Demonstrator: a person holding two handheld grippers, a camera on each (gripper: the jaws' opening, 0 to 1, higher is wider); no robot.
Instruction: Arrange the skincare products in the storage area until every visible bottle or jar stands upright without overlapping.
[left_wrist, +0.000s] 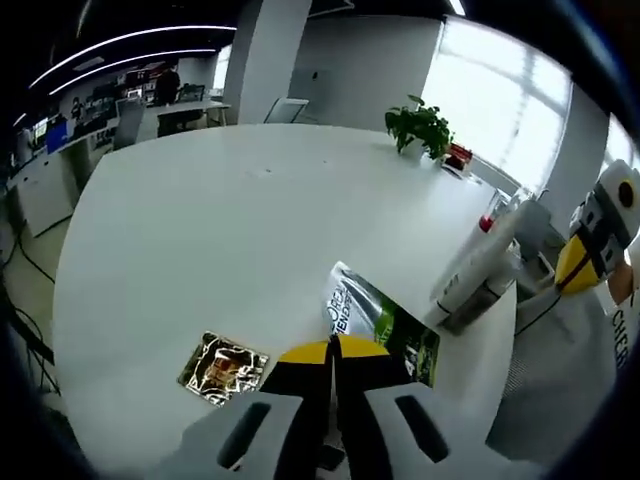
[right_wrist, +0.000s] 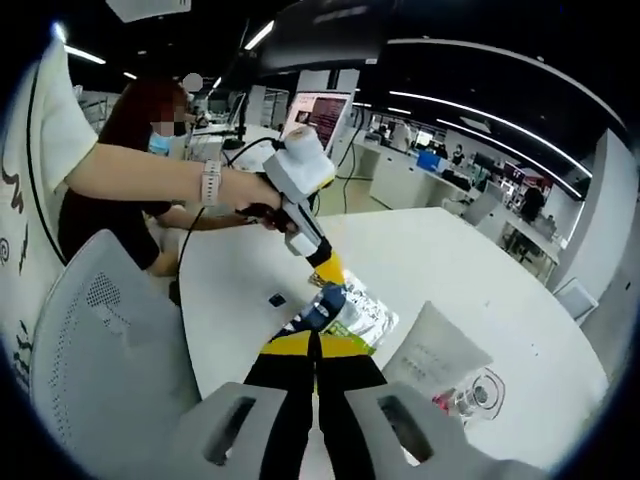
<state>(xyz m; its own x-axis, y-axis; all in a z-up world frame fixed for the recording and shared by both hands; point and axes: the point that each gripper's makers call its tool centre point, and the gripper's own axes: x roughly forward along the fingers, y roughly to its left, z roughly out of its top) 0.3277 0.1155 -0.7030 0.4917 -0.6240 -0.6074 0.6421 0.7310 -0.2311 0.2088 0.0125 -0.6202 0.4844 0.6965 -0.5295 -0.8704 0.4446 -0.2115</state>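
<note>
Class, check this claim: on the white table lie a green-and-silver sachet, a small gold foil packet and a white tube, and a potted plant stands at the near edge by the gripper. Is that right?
One detail is wrong. In the left gripper view the potted plant stands at the far edge of the white table, not the near one. The green-and-silver sachet, the gold foil packet and the white tube do lie on the table.

White lettering on green sachet (left_wrist: 385, 325), too distorted to read
</note>
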